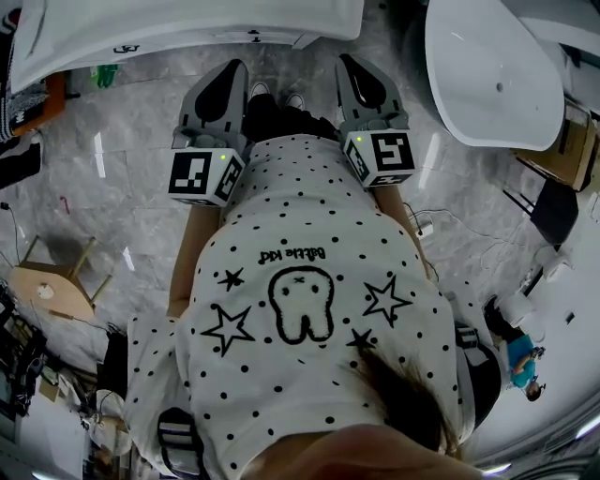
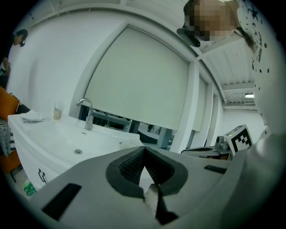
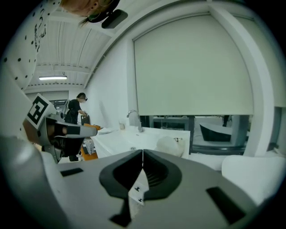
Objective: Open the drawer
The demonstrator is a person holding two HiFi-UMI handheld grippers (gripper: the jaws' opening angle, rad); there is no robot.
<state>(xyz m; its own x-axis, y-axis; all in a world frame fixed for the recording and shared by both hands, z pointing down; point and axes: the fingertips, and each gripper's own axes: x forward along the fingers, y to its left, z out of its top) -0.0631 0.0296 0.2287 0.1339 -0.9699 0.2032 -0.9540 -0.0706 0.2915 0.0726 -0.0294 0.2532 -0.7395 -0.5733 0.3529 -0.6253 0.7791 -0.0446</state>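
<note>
Left gripper (image 2: 144, 150), jaws pressed together with nothing between them, points forward alongside the right gripper (image 3: 142, 153), whose jaws are likewise closed and empty. The pair is held side by side, apart from each other, in front of a person in a white spotted shirt (image 1: 309, 309), with the marker cubes (image 1: 202, 176) at the near ends. Ahead of both tips and off to their left stands a white vanity unit (image 1: 187, 28) with a basin (image 2: 67, 138) and a chrome tap (image 2: 87, 112). The drawer front (image 2: 33, 161), below the basin and bearing a small dark pull, lies ahead and left of the left gripper, well apart from its jaws. Beyond the unit hangs a pale roller blind (image 2: 138, 80). Right of the right gripper sits a second oval basin (image 1: 492, 75), with grey marble floor (image 1: 122, 187) below.
</note>
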